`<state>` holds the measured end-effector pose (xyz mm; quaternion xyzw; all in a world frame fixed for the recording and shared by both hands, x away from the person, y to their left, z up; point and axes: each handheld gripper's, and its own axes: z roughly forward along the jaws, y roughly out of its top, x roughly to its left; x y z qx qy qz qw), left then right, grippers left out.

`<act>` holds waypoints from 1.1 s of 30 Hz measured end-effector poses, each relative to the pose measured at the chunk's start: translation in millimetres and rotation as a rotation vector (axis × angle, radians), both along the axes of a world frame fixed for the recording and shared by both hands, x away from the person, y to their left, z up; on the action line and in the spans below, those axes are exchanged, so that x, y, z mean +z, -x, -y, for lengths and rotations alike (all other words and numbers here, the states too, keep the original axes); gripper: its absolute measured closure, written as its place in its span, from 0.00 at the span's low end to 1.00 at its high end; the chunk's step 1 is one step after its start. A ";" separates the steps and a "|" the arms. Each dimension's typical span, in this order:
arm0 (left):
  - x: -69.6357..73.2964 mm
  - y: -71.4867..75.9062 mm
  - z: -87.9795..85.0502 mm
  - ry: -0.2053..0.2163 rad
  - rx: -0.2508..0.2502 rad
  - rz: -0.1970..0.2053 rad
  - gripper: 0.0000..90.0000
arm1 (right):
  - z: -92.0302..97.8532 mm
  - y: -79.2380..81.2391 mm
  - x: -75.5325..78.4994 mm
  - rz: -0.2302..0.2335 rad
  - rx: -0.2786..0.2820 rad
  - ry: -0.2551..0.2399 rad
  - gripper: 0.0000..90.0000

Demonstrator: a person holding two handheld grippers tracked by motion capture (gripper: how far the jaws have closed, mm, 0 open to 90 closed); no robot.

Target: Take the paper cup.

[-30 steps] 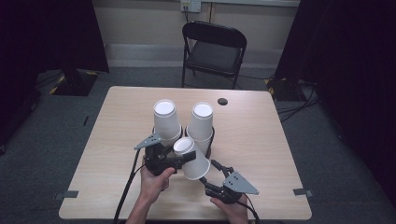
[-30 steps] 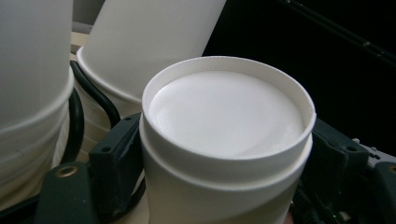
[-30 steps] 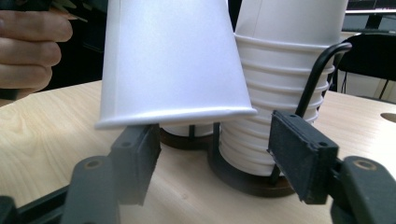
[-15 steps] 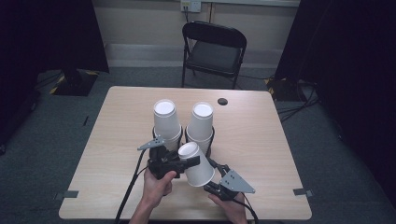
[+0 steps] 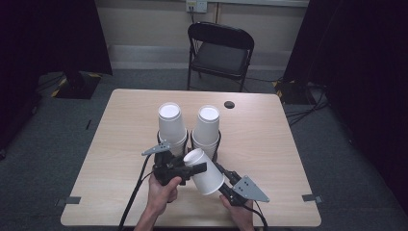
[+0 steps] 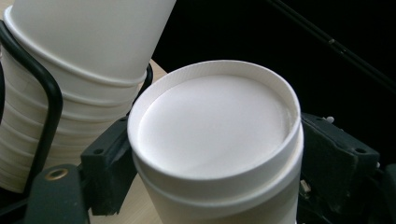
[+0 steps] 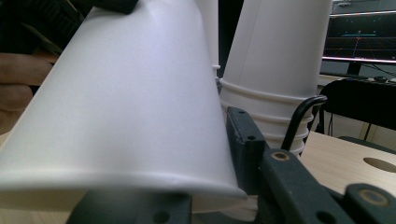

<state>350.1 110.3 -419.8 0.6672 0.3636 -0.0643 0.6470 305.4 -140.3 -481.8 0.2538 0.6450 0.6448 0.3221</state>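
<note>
White paper cup (image 5: 204, 171) is held tilted above the counter (image 5: 269, 144) near its front edge — the left claw (image 5: 192, 169) is clamped on its closed base end, the right claw (image 5: 222, 182) grips near the wide rim. Two upside-down cup stacks (image 5: 172, 122) sit in black wire holders just behind, mid-counter. The cup is probably light, thin-walled and crushable — best pinched gently at the stiff rolled rim or base.

High view: above the near edge, facing 12 o'clock, down over the tabletop (image 5: 269, 144).
Left gripper view: right against the loose cup's (image 6: 215, 135) base.
Right gripper view: pressed to that cup's (image 7: 126, 107) side.
Shared: cup (image 5: 206, 171), stacks behind.
</note>
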 end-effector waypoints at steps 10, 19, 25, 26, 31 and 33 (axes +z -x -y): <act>0.3 0.2 -3.2 -0.031 -0.002 0.048 0.13 | -1.8 3.5 3.4 -0.005 0.016 0.017 0.93; 1.5 3.6 -7.2 -0.054 0.023 0.091 0.09 | -0.6 3.9 8.5 0.004 0.001 0.019 0.94; 3.9 6.0 -15.8 -0.094 0.081 0.123 0.17 | 7.2 4.4 7.4 -0.032 -0.047 0.004 0.96; 4.0 6.3 -17.2 -0.094 0.082 0.129 0.16 | 7.9 5.5 8.6 -0.034 -0.045 0.013 0.96; 0.3 8.3 -22.6 -0.120 0.106 0.159 0.17 | 8.0 8.0 12.5 -0.059 -0.051 0.041 0.96; -1.4 9.2 -24.5 -0.128 0.098 0.178 0.17 | 8.2 6.3 11.4 -0.079 -0.045 0.043 0.96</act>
